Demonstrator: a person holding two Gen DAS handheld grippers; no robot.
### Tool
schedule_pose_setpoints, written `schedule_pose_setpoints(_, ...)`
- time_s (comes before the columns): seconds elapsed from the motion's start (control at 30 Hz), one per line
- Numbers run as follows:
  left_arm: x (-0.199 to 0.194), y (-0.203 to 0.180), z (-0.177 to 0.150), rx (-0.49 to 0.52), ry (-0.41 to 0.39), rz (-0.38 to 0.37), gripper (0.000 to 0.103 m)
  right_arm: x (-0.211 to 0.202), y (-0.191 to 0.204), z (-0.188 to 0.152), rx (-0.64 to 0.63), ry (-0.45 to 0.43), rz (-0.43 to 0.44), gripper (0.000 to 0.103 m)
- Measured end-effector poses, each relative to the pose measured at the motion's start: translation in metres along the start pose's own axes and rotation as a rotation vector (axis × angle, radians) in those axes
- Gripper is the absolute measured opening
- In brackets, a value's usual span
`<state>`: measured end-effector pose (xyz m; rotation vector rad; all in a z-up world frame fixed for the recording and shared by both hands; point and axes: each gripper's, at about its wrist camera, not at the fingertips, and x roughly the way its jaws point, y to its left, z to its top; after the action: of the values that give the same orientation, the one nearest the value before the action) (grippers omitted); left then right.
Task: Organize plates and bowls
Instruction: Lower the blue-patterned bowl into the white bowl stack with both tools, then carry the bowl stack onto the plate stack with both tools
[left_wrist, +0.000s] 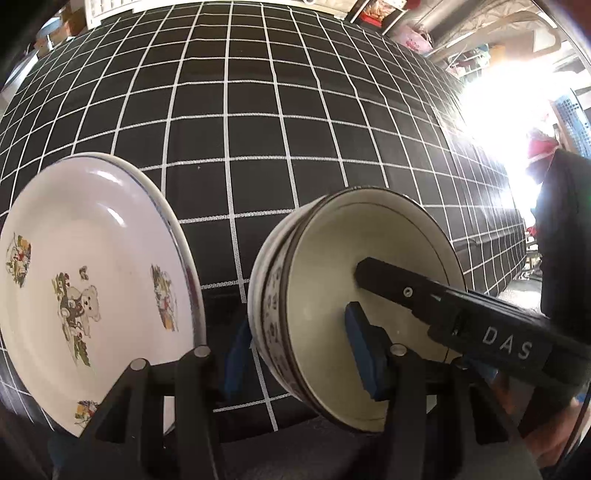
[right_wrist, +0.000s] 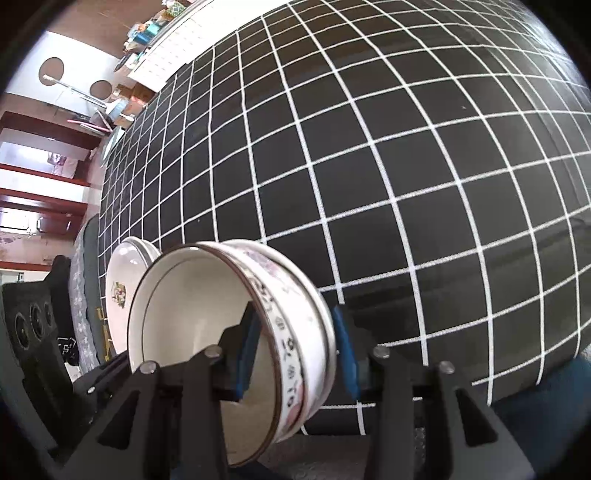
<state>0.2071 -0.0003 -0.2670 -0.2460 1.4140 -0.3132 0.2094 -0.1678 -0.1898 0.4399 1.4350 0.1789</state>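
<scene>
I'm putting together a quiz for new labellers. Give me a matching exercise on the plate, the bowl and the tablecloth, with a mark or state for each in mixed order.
Things:
1. plate
2. bowl
3. tablecloth

Marks or states:
A. black with a white grid
B. wall gripped by the right claw
C. teddy bear picture in the middle

Pairs: 1-C, 2-B, 3-A

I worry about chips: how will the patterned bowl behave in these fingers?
The patterned bowl looks like glazed ceramic, so probably stiff, fragile and slippery. Both the left gripper and right gripper pinch its wall, so it may pivot. It seems to be two nested bowls, likely heavy.
</scene>
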Motion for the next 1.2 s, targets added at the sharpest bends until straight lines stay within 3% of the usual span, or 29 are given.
schedule_pose_setpoints(0.37, -0.047, 0.008, 0.004, -0.016, -0.067, 0.003, 0.048, -0.02, 0.039, 0.004, -0.035, -0.018, 0.015, 0.044)
schedule_pose_setpoints(0.7, -0.103, 0.07, 0.012, -0.112, -0.124, 0.065, 0.048, -0.004, 0.118, 0.009, -0.157, -0.009, 0.024, 0.044)
schedule_pose_setpoints(1.0, -0.125, 0.106, 0.01, -0.165, -0.146, 0.046, 0.048, 0.004, 0.151, 0.016, -0.194, 0.013, 0.029, 0.044)
schedule_pose_setpoints(1.2, -0.126, 0.137, -0.001, -0.214, -0.142, 0.072, 0.048, 0.025, 0.172, 0.016, -0.227, 0.054, 0.02, 0.044)
